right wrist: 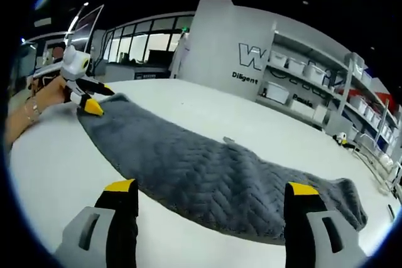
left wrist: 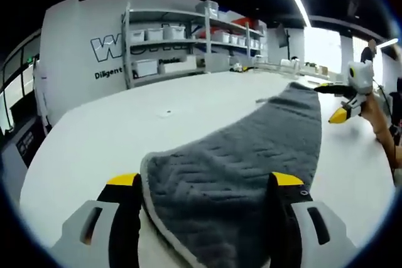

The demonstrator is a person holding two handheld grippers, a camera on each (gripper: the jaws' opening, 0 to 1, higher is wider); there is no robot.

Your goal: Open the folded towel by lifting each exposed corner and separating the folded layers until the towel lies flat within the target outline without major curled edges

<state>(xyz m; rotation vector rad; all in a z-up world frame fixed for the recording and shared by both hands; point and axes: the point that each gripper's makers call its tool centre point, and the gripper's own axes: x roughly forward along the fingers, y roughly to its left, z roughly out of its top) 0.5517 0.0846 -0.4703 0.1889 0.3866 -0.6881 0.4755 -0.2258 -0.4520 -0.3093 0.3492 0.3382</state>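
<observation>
Grey towel (left wrist: 251, 161) stretches lengthwise between left gripper (left wrist: 206, 183) and right gripper (right wrist: 210, 191); both jaws wide, apparently empty.

Lower end of grey towel (left wrist: 251, 174) cut off by the bottom edge of the left gripper view, running out of frame between the jaws; contact with the jaws not clear. Far end of towel near the other gripper (left wrist: 344, 106) at upper right too small to show whether pinched or merely beside it. Wall lettering (left wrist: 110, 48) partly covered by shelving (left wrist: 182, 36); only fragments readable. Boxes on shelves too small to identify. In the right gripper view, towel's right end (right wrist: 352, 202) partly behind the right-hand jaw. Forearm (right wrist: 28, 114) cut off at left edge. Small mark on table (left wrist: 164, 113) too small to identify
</observation>
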